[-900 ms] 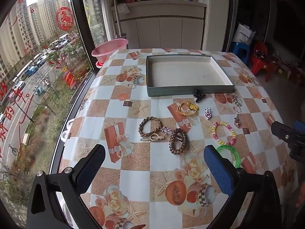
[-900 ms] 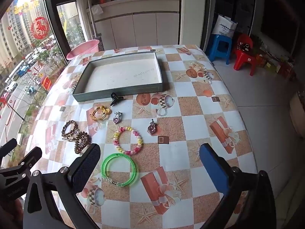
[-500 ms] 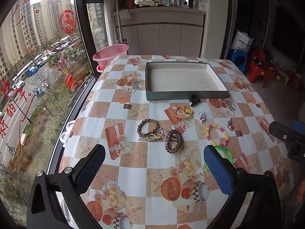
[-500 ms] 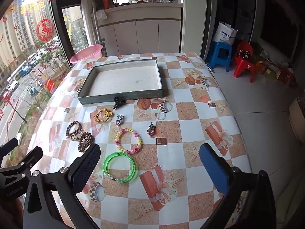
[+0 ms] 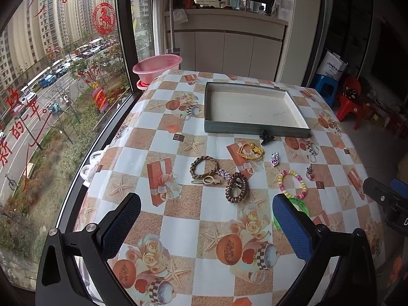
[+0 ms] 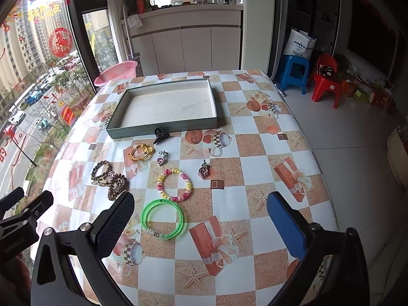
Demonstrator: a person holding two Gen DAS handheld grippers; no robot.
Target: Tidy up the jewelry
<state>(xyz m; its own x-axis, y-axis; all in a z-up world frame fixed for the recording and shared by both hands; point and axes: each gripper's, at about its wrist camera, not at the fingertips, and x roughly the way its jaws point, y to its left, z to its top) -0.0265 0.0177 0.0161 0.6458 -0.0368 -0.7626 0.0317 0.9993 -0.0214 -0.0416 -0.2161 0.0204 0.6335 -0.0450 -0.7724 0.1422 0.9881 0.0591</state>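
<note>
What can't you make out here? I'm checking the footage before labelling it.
- Green bangle: left view, mostly hidden behind the left gripper's right finger.
- Print inside the tray: right view, too small to read.
- Silver piece by the braided bracelet: left view, too small to identify.

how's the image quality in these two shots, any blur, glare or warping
Left wrist view: sharp at the brown spiral hair tie, fisheye bends the window frame, dark vignette in the corners. Right wrist view: soft daylight, no hard shadows, green bangle crisp, tray edges bowed.
</note>
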